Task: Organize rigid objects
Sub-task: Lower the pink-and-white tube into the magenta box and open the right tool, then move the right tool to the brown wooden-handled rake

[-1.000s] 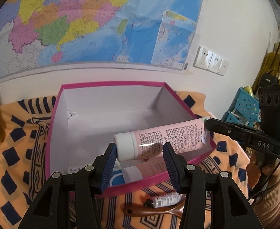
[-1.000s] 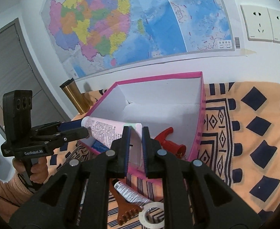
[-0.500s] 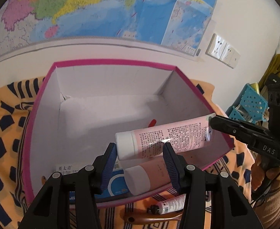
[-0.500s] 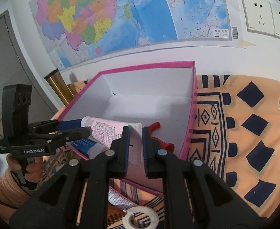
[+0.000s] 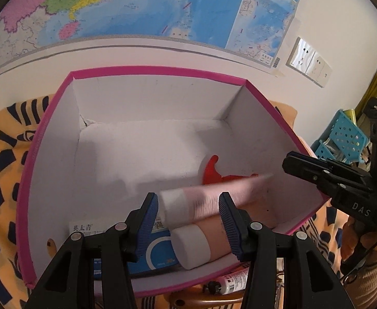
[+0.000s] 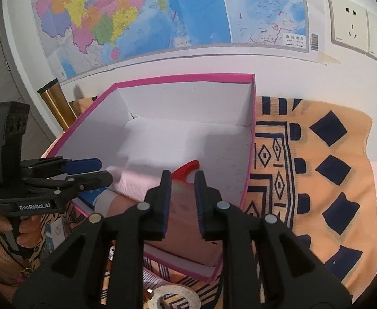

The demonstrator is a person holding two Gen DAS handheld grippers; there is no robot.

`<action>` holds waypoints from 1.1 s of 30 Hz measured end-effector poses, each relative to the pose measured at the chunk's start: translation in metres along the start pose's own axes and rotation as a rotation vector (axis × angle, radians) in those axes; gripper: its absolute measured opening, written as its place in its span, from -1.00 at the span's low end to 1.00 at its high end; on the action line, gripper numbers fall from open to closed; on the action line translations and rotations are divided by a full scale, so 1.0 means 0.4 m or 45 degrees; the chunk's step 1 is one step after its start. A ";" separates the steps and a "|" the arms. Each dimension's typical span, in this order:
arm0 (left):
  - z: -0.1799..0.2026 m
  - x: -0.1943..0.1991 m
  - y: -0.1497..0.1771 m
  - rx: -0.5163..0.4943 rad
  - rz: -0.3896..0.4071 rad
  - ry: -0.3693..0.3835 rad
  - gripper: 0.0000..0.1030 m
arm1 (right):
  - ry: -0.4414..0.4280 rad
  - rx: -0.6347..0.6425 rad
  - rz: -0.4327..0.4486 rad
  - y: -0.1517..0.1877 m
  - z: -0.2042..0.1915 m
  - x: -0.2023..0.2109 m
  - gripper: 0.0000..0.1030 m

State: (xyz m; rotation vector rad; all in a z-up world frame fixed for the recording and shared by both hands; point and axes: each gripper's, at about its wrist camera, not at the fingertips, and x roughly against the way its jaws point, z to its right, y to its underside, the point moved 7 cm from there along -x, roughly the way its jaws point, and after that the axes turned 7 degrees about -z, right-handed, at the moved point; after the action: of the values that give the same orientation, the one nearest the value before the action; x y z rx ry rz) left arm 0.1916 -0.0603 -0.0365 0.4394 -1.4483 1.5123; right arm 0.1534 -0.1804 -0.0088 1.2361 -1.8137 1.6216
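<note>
Lowered both my grippers toward pink box (image 5: 46, 139). Right gripper (image 6: 182, 180) jaws opening, nothing between. Pink tube (image 5: 209, 195) blurred, inside box near edge, between unclamped left gripper (image 5: 188, 206) pads.

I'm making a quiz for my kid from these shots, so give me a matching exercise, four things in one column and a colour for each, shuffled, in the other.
Things:
1. box rim
2. spray trigger
3. plastic basket
4. patterned cloth

Colours:
A. orange with dark navy shapes
B. magenta pink
C. red
D. light blue

Pairs: 1-B, 2-C, 3-D, 4-A
</note>
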 end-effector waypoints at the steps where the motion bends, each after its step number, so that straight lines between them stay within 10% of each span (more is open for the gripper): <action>1: 0.001 0.008 0.003 -0.009 0.015 -0.018 -0.05 | 0.005 0.003 0.005 0.002 0.000 0.004 -0.61; 17: 0.065 0.165 0.103 -0.130 0.201 0.002 -0.04 | -0.134 0.037 0.104 0.115 -0.039 0.155 -0.50; 33: 0.106 0.053 0.249 -0.206 0.015 -0.028 -0.03 | -0.175 0.003 -0.180 0.350 -0.067 0.048 -0.49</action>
State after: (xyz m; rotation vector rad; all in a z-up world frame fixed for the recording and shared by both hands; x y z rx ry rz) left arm 0.0863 -0.0744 -0.0660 0.3506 -1.5792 1.3902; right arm 0.0225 -0.1713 -0.0679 1.4743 -1.7599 1.4947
